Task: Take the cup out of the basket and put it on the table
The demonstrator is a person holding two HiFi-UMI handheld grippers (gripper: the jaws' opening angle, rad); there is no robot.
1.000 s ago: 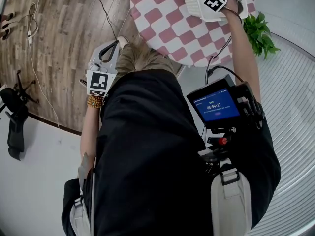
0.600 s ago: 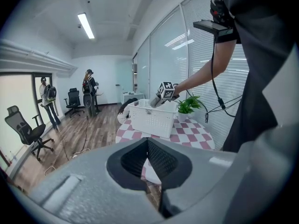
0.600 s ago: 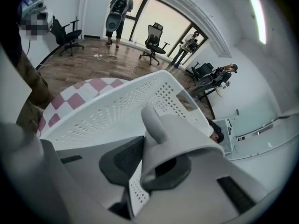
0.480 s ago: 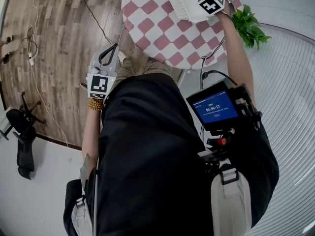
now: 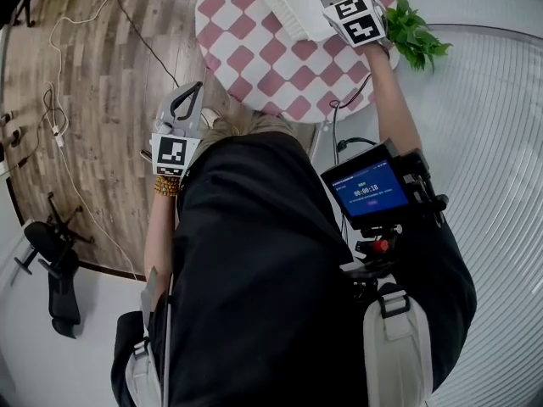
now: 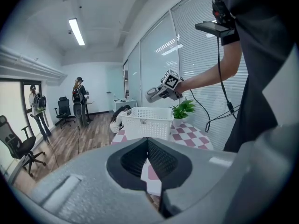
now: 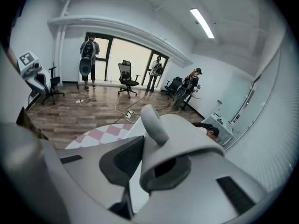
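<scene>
Cup (image 7: 177,143), pale grey, loop handle, clamped in right gripper (image 7: 148,164) above basket (image 6: 147,123); left gripper (image 6: 147,143) jaws together, empty.

**Head view:** the camera sits above the person and faces steeply down. The table (image 5: 246,49) lies at the top edge, and the person's body fills the middle.

**Left gripper view:** the camera sits just beside the table and faces across its top, along that gripper's own closed jaws. The basket (image 6: 147,122) on the table is near, and the right gripper (image 6: 150,95) is above it.

**Right gripper view:** the camera sits above the table and faces over it to the floor (image 7: 84,108) beyond. The cup (image 7: 173,143), clamped in its jaws, fills the foreground.

**Shared parts:** all three views show the table. The head view and the left gripper view also share the basket and the right gripper.
</scene>
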